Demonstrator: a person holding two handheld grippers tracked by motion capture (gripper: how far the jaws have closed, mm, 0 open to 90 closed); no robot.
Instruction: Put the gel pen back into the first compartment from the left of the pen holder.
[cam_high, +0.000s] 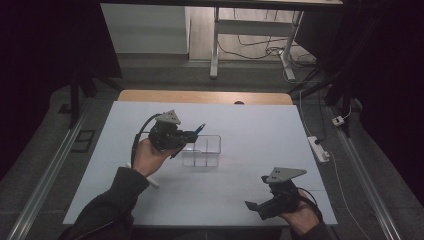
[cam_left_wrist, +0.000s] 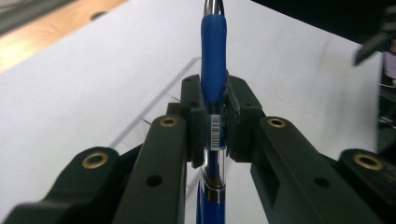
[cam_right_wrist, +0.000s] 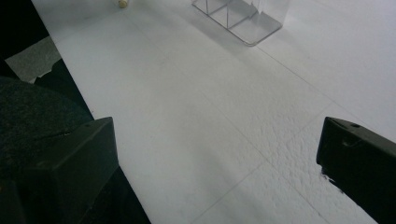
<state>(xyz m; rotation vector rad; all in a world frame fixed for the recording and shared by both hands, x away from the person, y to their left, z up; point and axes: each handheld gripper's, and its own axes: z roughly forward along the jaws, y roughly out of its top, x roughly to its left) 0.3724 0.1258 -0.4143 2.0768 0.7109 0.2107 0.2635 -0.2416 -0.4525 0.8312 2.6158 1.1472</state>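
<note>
The left gripper (cam_left_wrist: 214, 135) had its black jaws clamped on a blue ballpoint pen (cam_left_wrist: 213, 70), the rubbery blue grip sleeve standing out ahead of the pads and the clear barcoded barrel pinched between them. Just beyond those jaws sat the clear plastic organizer (cam_high: 206, 150), hard-walled and split into compartments; the pen was not yet in it, so the drop looked like the step left. A pale stick-like thing (cam_high: 151, 182) lay behind the left hand, too small to name. The right gripper (cam_high: 260, 206) hung apart over the matte white table (cam_right_wrist: 210, 126), jaws spread wide on nothing.
</note>
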